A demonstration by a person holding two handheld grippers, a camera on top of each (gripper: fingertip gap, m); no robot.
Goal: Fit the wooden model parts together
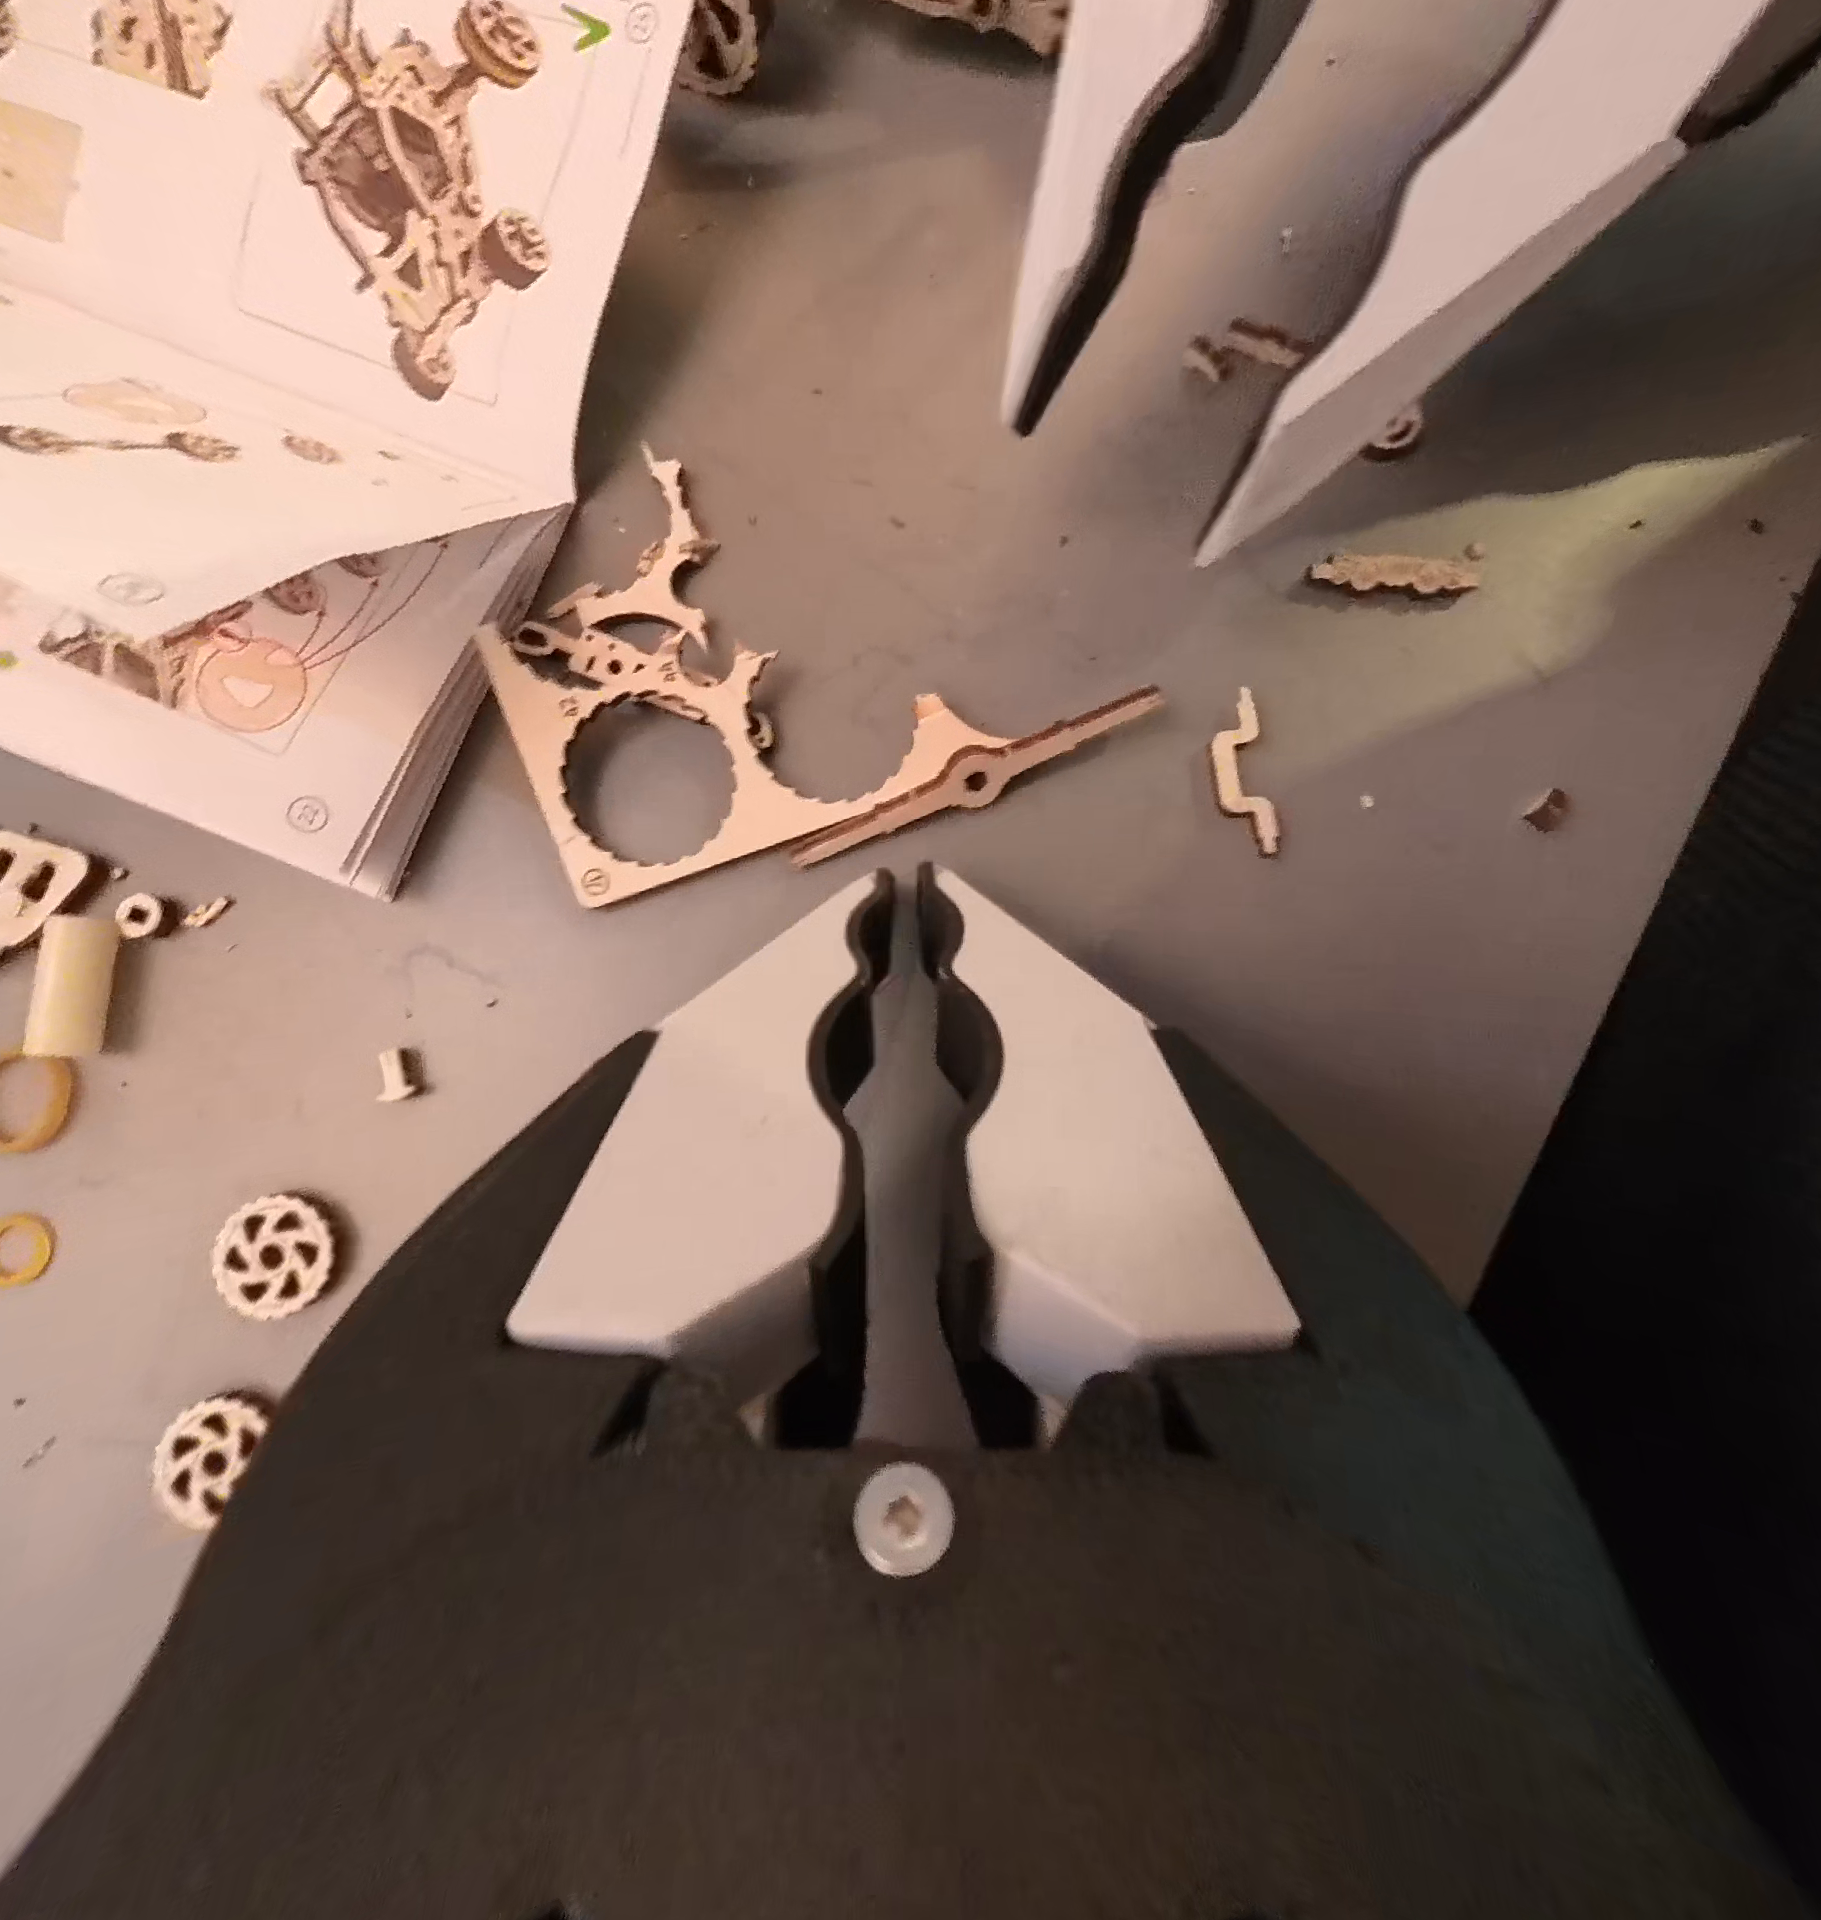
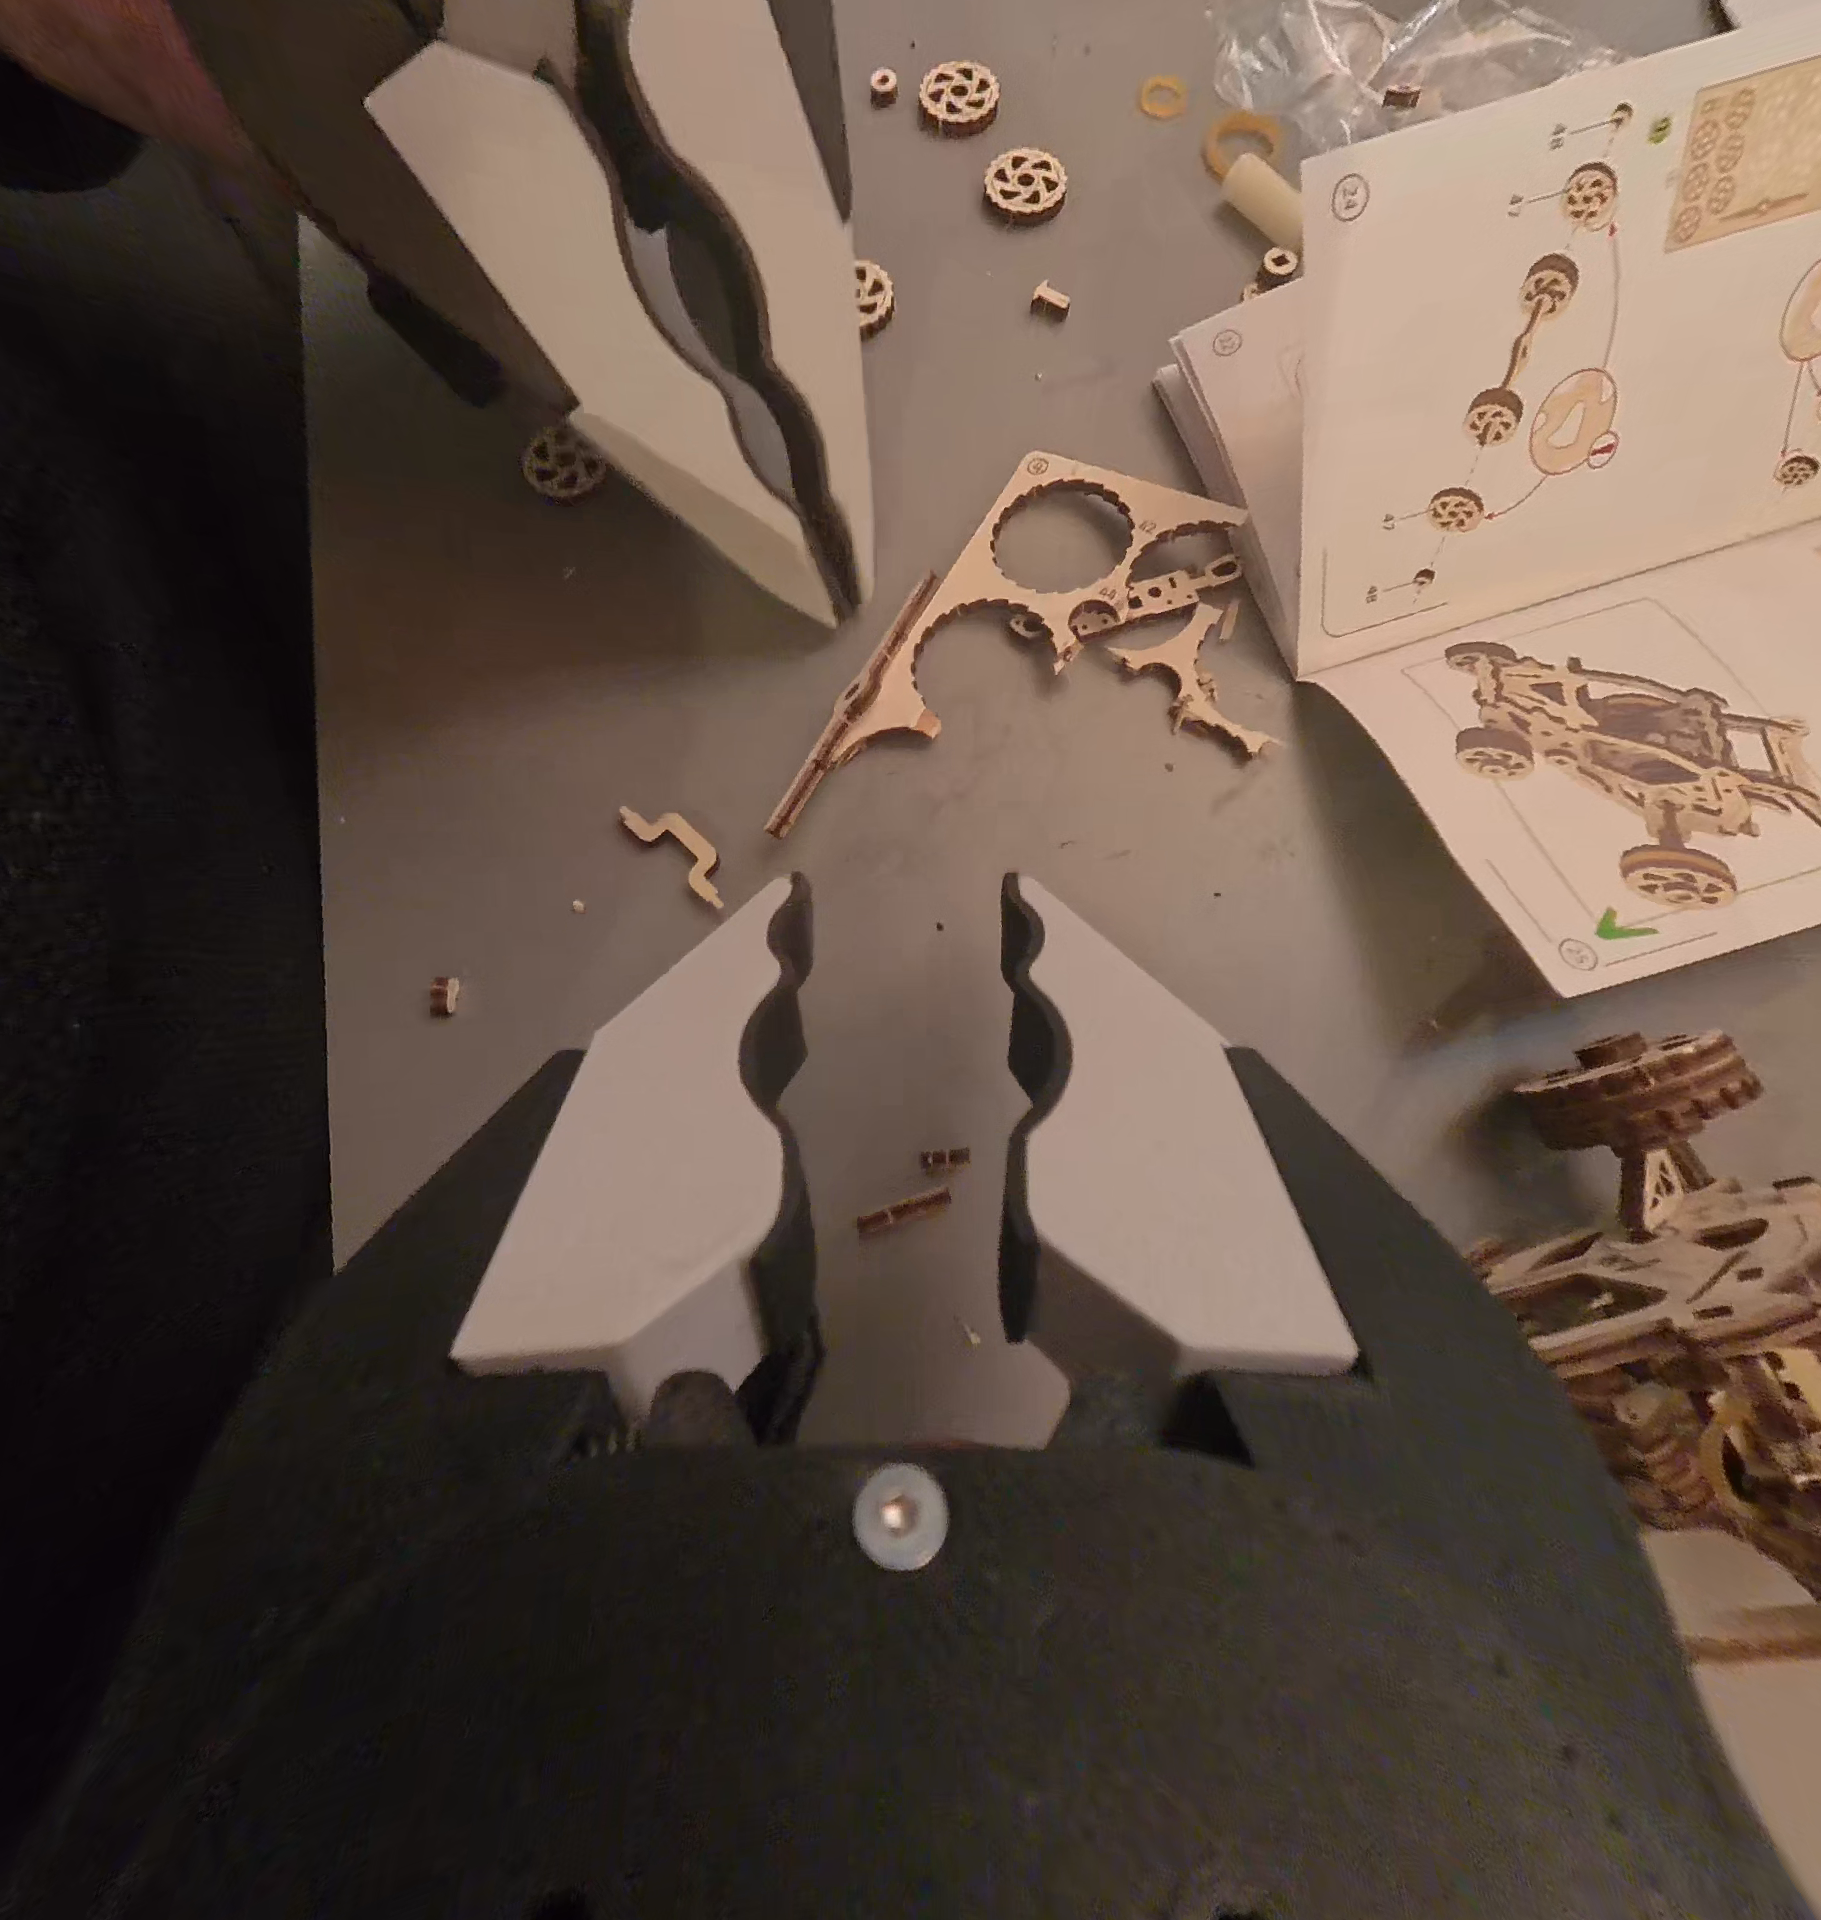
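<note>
A wooden sheet offcut with round toothed holes lies on the grey table beside a thin wooden rod piece. My left gripper is shut and empty, its tips just short of the offcut's near edge. My right gripper is open and empty, farther back on the right. In the right wrist view my right gripper stands open above bare table, near the rod piece and offcut. The left gripper shows shut at upper left. A small zigzag piece lies loose.
An open instruction booklet lies beside the offcut. Small gear wheels, a cream tube and rings are scattered. A part-built wooden model stands at right. Dark fabric borders the table edge. Some 7 centimeters of space lies between my two pairs of fingers. My right tips are roughly 4 centimeters from the small zigzag piece. It is also in sight in the left wrist view.
</note>
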